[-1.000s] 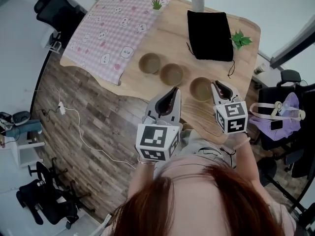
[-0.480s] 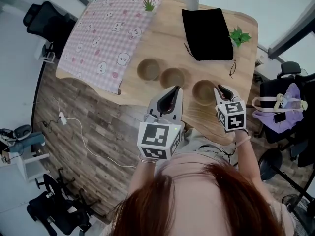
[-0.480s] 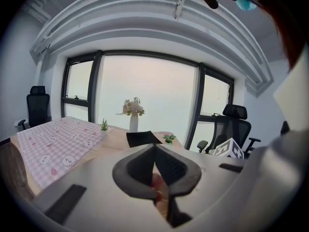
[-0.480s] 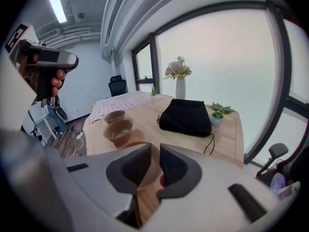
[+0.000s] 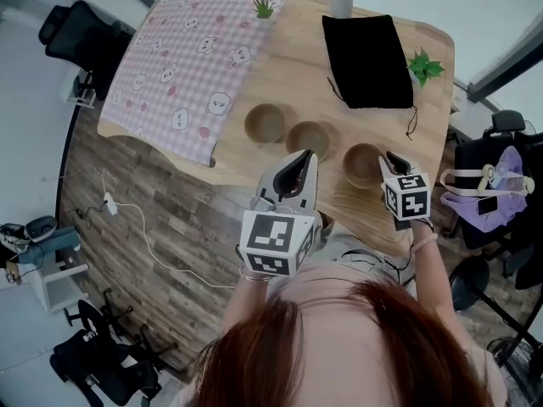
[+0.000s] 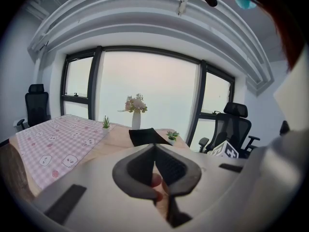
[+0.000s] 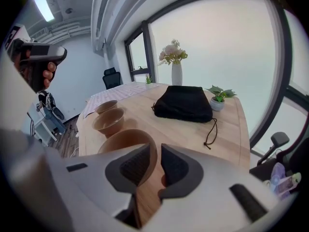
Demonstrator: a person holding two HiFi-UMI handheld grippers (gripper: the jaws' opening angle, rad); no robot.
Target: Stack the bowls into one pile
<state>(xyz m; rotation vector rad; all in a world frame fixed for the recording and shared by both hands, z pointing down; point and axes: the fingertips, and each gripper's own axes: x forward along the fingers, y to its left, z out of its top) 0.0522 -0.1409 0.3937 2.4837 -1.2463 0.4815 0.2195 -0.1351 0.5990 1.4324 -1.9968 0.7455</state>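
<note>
head view, bowl row [image 5: 310, 138], black pouch [image 5: 371, 62] beyond

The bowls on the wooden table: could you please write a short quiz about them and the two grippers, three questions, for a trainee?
1. Multiple choice: how many bowls stand on the table? A two; B three; C four.
2. True or false: the bowls are already stacked into one pile.
3. Short answer: which gripper has a bowl's rim between its jaws?

Key:
1. B.
2. False; they stand side by side in a row.
3. The right gripper. Its jaws have just been opening, with the rim of the nearest bowl between them. The left gripper is shut on nothing.
</note>
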